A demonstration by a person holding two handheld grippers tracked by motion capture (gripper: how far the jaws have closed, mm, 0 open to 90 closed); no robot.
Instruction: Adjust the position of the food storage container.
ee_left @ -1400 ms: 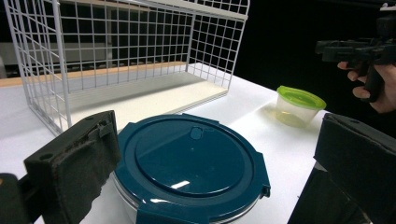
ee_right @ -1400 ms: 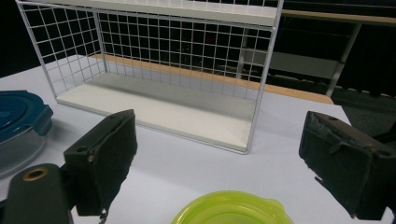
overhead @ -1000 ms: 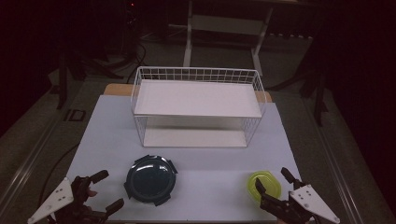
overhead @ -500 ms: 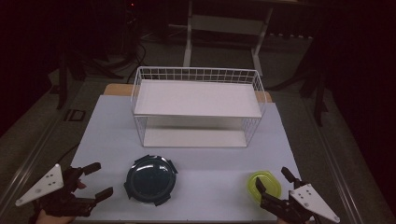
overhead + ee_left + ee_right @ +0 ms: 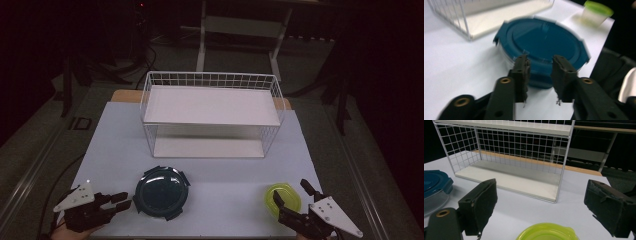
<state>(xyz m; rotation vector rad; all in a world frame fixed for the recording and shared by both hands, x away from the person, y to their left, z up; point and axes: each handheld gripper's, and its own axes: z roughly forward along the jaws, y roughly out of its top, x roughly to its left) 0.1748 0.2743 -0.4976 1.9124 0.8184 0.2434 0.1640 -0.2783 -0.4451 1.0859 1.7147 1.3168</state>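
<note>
White desk, dark room. My left tongs (image 5: 120,201), jaws just narrowed but gripping nothing, sit beside the blue-lidded container (image 5: 161,193) near the front edge. My right tongs (image 5: 292,199) gape around the green-lidded cup (image 5: 283,197). Wire shelf (image 5: 210,116) unfilled; nothing lifted yet.

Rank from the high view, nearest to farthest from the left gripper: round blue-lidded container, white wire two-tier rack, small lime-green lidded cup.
From the left gripper:
1. Round blue-lidded container, just beside its jaws, near edge of the table.
2. White wire two-tier rack, farther back, centre.
3. Small lime-green lidded cup, far across, by the right gripper.
</note>
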